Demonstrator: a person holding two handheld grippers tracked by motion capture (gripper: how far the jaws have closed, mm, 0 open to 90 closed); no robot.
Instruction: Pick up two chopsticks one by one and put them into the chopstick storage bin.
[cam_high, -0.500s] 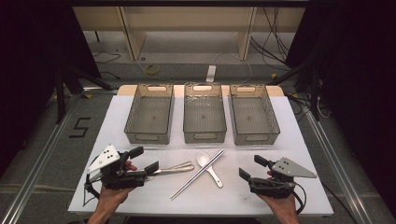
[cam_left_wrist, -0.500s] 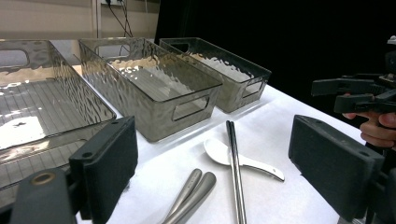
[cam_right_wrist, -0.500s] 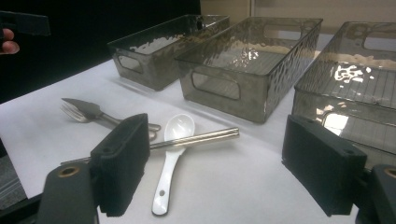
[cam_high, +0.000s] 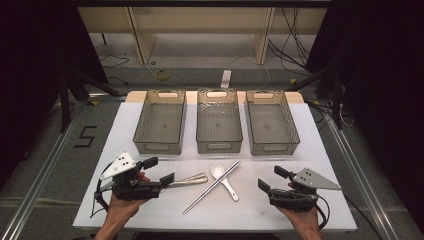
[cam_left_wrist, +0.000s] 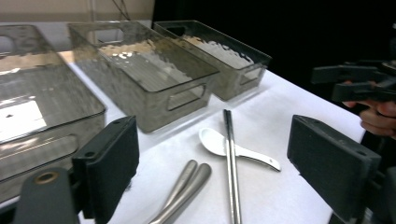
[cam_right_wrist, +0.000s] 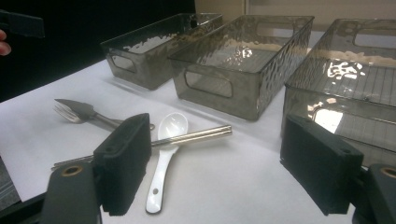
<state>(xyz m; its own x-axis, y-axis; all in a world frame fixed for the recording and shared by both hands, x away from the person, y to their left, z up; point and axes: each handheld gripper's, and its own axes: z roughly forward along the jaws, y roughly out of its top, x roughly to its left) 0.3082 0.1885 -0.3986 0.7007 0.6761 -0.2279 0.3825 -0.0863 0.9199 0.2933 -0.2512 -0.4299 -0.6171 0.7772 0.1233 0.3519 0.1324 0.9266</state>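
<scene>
We see the left gripper (cam_high: 159, 171) open w/ nothing between its jaws, poised just above the fork and knife (cam_high: 189, 179), whose working ends it hides in the high view. The right gripper (cam_high: 270, 178) is likewise open, holding nothing, well apart from the chopsticks (cam_high: 212, 186) and white spoon (cam_high: 223, 179) at table centre. Three clear bins (cam_high: 219, 120) sit behind. A floor mark (cam_high: 85, 136), approx. a "5", is perhaps tape.

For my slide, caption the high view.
Open left gripper and right gripper flank white ceramic spoon crossing metal chopsticks.
</scene>
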